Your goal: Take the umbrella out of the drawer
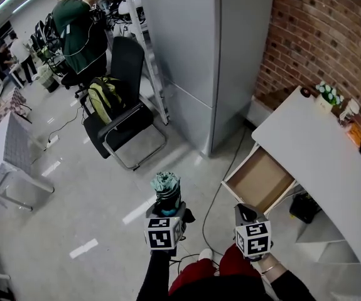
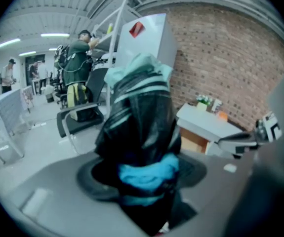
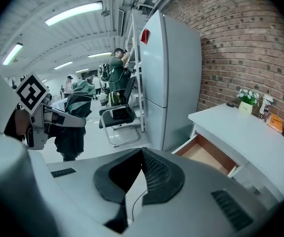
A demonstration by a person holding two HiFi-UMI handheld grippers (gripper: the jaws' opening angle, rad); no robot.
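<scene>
Left hand-held gripper (image 1: pixel 166 207) clamped wide on the folded umbrella (image 1: pixel 166 185), held upright over the floor, well left of the open drawer (image 1: pixel 258 182). Umbrella: crinkly black fabric, mint stripes, blue strap. Right hand-held gripper (image 1: pixel 245 213) closed, empty, just near of the drawer. Drawer is a wooden box under a smooth white tabletop (image 1: pixel 306 149).

a red brick wall (image 1: pixel 318 36) is seen on the right, with a tall grey cabinet (image 1: pixel 211 55) stood beside it. a white worktop (image 1: pixel 318 162) is set along the wall, and a small potted plant (image 1: pixel 328 93) is placed at its far corner. the pale glossy floor (image 1: pixel 92 187) is marked with white strips. a yellow backpack (image 1: pixel 103 99) is propped on a black chair (image 1: pixel 120 105). the room is lit by ceiling strip lights (image 3: pixel 72 14).
</scene>
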